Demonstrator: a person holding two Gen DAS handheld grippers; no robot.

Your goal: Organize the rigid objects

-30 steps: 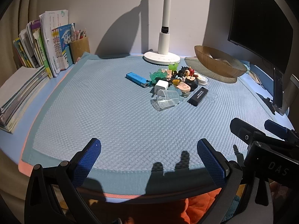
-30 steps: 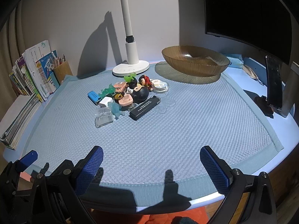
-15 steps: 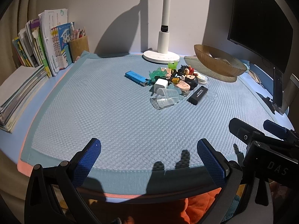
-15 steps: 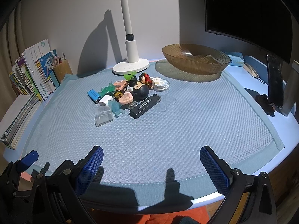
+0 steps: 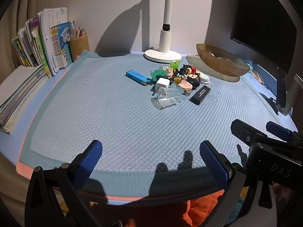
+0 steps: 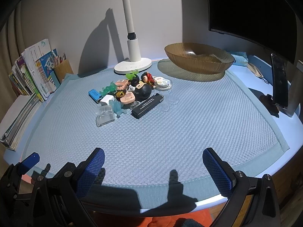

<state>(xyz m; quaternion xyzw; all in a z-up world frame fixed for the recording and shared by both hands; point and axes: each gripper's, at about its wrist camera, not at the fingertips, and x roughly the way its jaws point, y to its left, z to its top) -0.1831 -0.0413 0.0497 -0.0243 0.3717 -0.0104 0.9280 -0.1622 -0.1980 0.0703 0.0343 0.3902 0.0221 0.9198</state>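
A pile of small objects lies mid-mat: a clear plastic cup on its side, a blue lighter, a white charger cube, a black stick, a black round figure and green toys. The same cup, black stick and lighter show in the right wrist view. An amber glass bowl stands behind the pile on the right. My left gripper and right gripper are both open and empty at the near edge, far from the pile.
A white desk lamp stands behind the pile. Books and a pencil holder line the left edge. A dark monitor and a phone on a stand are at the right. The blue mat covers the desk.
Both views have drifted very slightly; the objects on the mat have not moved and both grippers stay open.
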